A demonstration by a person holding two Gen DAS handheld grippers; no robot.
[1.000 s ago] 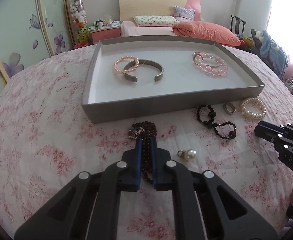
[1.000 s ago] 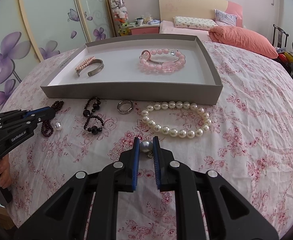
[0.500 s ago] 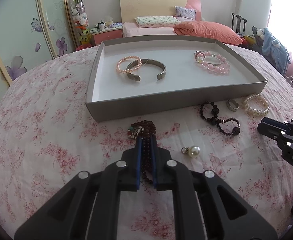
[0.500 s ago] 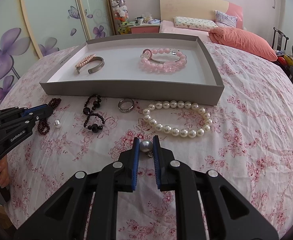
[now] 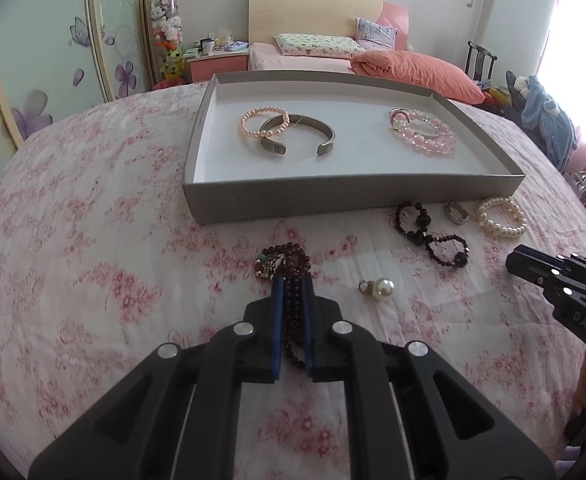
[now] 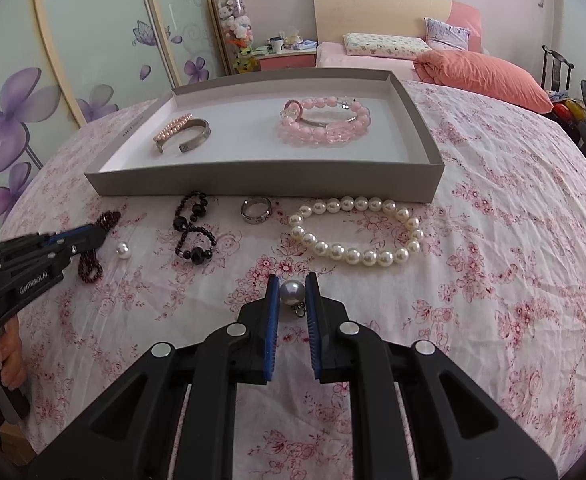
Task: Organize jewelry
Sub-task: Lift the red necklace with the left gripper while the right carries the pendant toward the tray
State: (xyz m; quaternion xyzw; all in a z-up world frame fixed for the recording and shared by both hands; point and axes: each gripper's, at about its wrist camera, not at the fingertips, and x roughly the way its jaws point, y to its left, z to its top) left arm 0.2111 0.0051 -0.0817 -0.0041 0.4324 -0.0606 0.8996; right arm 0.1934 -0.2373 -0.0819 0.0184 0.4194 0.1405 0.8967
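**A:** what's each hand got right now?

**B:** my left gripper is clamped narrow on the dark red bead bracelet. The strand runs down between the pads and its looped end sticks out just past the fingertips, lying on the floral bedspread. My right gripper is pinched on a grey pearl pendant, right at the tips.

**A:** and the tray?

**B:** grey tray sits straight ahead of both grippers. Already in it: a pink pearl bracelet overlapping a metal cuff, plus pink bead bracelets. Loose between the right gripper and the tray: white pearl bracelet, silver ring, black bead bracelet. A white pearl pendant is just right of my left fingertips.
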